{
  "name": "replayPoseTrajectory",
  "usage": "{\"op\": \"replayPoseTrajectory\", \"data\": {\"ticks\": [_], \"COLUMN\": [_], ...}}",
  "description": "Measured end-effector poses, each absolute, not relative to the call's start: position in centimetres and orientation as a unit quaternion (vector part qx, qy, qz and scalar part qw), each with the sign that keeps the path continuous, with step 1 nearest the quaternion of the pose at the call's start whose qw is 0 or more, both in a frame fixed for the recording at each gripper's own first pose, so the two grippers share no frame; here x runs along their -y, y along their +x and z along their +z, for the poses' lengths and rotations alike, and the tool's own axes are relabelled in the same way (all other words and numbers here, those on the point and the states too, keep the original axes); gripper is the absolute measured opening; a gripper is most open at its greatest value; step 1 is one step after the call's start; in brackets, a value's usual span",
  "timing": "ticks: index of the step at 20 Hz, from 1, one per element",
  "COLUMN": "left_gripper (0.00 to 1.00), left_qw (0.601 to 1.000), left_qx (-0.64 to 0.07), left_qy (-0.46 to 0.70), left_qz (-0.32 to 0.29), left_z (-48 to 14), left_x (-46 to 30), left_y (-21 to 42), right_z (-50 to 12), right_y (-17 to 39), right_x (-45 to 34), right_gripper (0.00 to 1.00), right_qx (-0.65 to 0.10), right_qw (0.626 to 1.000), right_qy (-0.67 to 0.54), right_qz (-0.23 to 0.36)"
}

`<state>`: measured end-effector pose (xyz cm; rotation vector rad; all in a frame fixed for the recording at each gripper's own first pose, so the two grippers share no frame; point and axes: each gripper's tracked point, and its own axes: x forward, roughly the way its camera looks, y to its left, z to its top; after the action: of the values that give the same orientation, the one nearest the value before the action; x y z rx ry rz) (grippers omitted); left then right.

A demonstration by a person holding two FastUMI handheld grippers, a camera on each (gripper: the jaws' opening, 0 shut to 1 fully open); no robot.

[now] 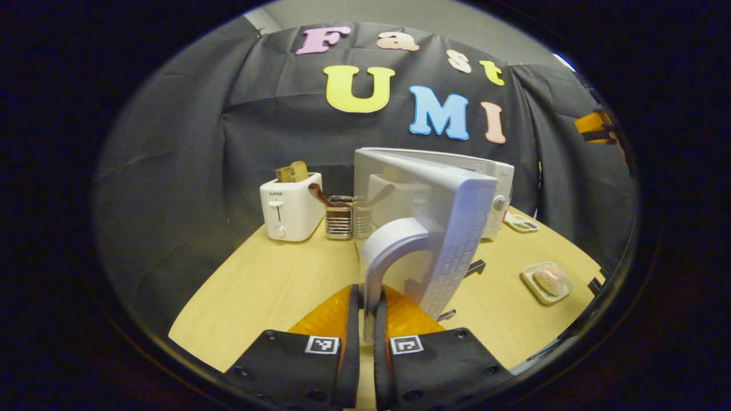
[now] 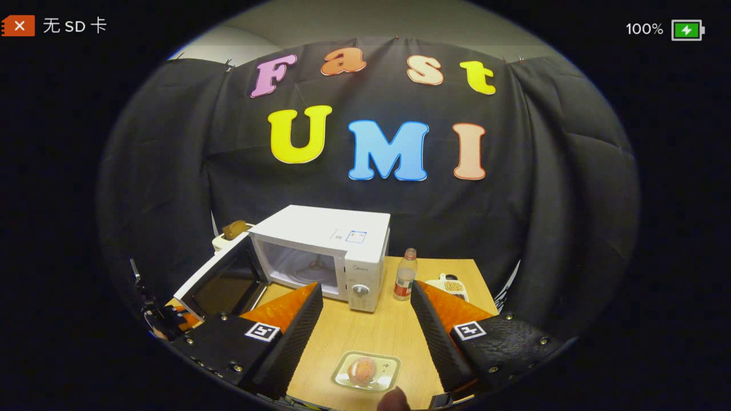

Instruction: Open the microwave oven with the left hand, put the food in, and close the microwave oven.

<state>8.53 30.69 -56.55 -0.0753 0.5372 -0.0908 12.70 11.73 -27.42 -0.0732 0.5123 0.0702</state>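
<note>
Left gripper [image 1: 367,325] clamps the open microwave door's handle [image 1: 388,251].

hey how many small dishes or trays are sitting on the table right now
2. One dish holding the food lies between the open right gripper fingers, in front of the microwave. A second tray sits farther back, beside the microwave's control side. Others may be hidden behind the open door.

Left gripper view: taken close at microwave door handle [image 1: 394,251], faced along bench [image 1: 274,285] toward cloth wall. Right gripper view: taken farther back, higher, microwave [image 2: 320,251] faced front-on. Shared: microwave, food tray [image 2: 365,372], bench.
</note>
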Motion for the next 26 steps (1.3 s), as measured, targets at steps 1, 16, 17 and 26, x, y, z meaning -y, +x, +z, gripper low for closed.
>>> {"op": "replayPoseTrajectory", "data": {"ticks": [1, 16, 17, 26], "left_gripper": [0.23, 0.95, 0.96, 0.99], "left_qw": [0.964, 0.968, 0.967, 0.955], "left_qx": [-0.261, -0.207, -0.209, -0.237], "left_qy": [-0.034, 0.026, 0.022, 0.031], "left_qz": [-0.030, 0.139, 0.147, 0.177], "left_z": [-56.0, -33.3, -32.0, -27.8], "left_x": [-31.6, -24.8, -23.4, -15.4], "left_y": [8.2, -4.5, -5.4, -9.8], "right_z": [-28.5, -49.2, -50.7, -59.2], "right_y": [12.5, 7.9, 7.7, 6.0], "right_x": [-11.4, -11.7, -11.4, -10.0], "right_gripper": [0.95, 0.95, 0.95, 0.96], "right_qx": [-0.263, -0.385, -0.396, -0.478], "right_qw": [0.963, 0.904, 0.900, 0.869], "right_qy": [-0.040, -0.110, -0.112, -0.047], "right_qz": [0.036, 0.148, 0.146, 0.121]}}
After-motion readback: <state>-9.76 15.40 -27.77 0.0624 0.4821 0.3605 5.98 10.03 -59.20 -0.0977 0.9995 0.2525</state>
